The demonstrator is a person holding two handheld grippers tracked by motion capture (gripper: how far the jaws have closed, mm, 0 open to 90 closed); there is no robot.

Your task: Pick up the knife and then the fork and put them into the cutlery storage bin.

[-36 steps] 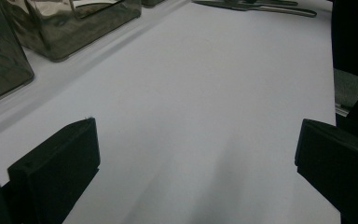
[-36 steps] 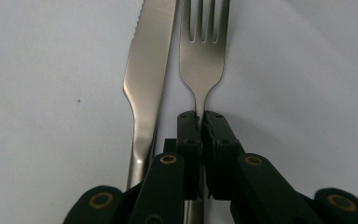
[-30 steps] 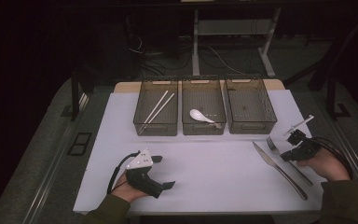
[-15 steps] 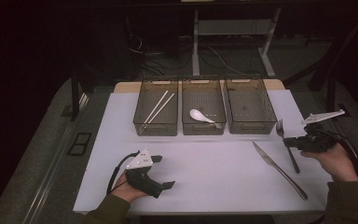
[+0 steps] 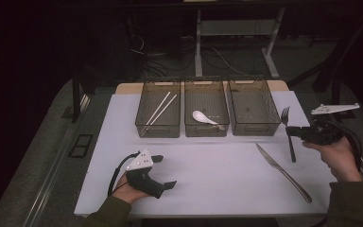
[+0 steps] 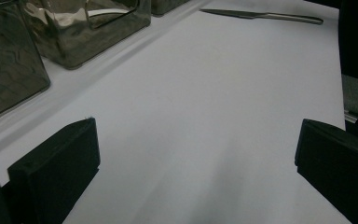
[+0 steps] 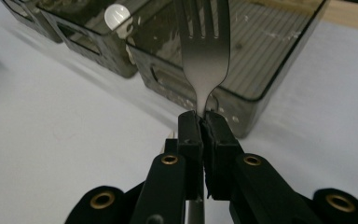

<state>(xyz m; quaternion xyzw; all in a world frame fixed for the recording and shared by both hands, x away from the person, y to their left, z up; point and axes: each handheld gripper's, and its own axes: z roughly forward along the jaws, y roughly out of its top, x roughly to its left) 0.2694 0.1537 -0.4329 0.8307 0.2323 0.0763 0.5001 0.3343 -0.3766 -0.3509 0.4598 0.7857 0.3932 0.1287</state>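
Note:
A metal fork [image 5: 288,137] is pinched at its neck by my right gripper [image 5: 294,133] and held off the white mat [image 5: 217,165], tines pointing toward the bins. In the right gripper view the jaws press together on the fork [image 7: 203,42], my right gripper [image 7: 203,130] facing the empty right bin [image 7: 270,56]. A table knife [image 5: 283,172] lies slanted on the mat to the fork's left. My left gripper [image 5: 165,171] rests on the mat near the front edge, open with nothing between its jaws. Ahead of the left gripper [image 6: 196,163] is bare mat, with the knife [image 6: 261,15] far off.
Three smoky plastic bins stand in a row at the back of the mat. The left bin [image 5: 157,128] holds chopsticks [image 5: 160,108], the middle bin [image 5: 207,130] a white spoon [image 5: 203,117], and the right bin [image 5: 255,128] nothing. Dark floor and table legs lie beyond.
The fork lay on the mat beside the knife with my right gripper at it. It has since risen off the mat and moved toward the bins. The left hand stayed put.

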